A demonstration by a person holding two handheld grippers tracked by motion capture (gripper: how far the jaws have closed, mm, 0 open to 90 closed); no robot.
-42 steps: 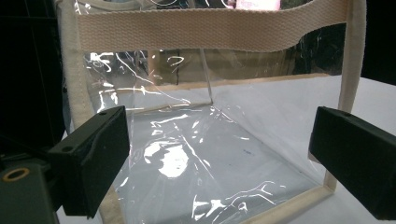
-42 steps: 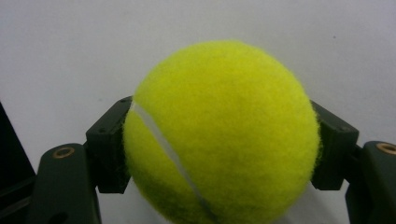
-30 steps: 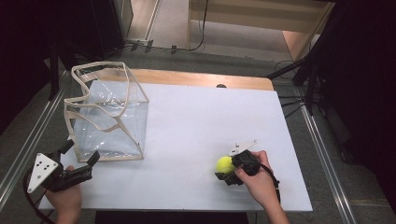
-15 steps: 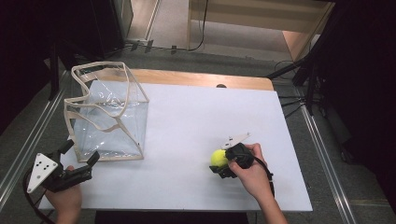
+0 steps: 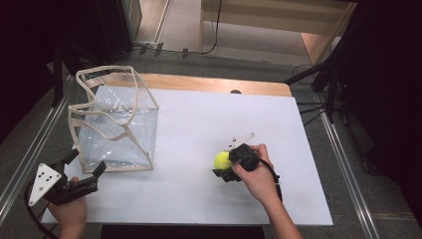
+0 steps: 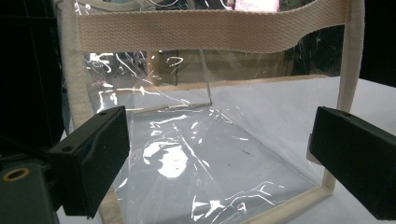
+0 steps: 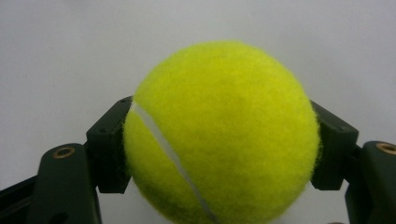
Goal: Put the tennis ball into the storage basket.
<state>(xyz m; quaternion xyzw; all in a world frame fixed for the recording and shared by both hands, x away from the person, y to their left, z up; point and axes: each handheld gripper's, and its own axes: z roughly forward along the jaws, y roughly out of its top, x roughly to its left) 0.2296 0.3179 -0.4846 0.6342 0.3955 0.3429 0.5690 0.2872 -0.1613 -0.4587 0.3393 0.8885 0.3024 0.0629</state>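
A yellow tennis ball (image 5: 222,160) sits squeezed between the jaws of my right gripper (image 5: 222,164), just above the white table (image 5: 199,119) right of its middle. Close up, the ball (image 7: 222,133) bulges between the two black jaws of the right gripper (image 7: 222,149), which is shut on it. A clear plastic bag with cream webbing trim (image 5: 113,119) stands upright at the table's left. My left gripper (image 5: 84,167) rests open near the front left corner, its jaws aimed at the bag's near side (image 6: 205,140) with nothing between them (image 6: 219,158).
The table's wooden far edge (image 5: 199,83) runs behind the bag. Metal rails (image 5: 30,149) flank the table on both sides. Cables and dark stands (image 5: 323,74) crowd the floor at the far right.
My right gripper has carried the ball to the left and slightly up off the table. The left gripper and the bag have stayed put.
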